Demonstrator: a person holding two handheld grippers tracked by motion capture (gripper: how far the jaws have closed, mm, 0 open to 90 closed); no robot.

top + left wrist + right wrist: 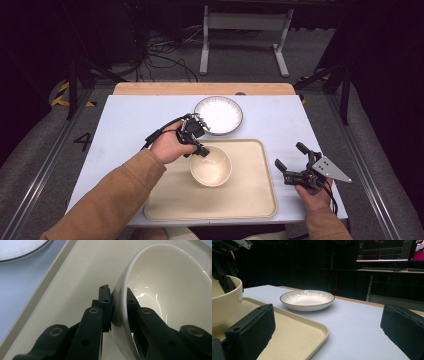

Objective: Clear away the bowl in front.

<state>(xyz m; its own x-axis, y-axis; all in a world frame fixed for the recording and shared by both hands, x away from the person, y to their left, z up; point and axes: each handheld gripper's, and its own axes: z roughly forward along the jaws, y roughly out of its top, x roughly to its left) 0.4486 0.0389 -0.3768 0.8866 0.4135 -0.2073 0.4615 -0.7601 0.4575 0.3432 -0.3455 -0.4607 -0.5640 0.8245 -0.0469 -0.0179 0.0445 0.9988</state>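
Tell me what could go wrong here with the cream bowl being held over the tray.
The left gripper pinches only the thin rim of the cream bowl, one jaw inside and one outside, so the glossy wall could slip or the bowl could swing. The bowl is tilted above the tray; set down unevenly, it might rock or tip. The white plate sits close behind the left hand and could get knocked.

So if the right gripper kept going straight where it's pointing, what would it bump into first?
Probably the white plate. In the right gripper view it sits straight ahead between the open jaws of the right gripper, with bare table before it. The tray corner lies close on one side, so depth is uncertain.
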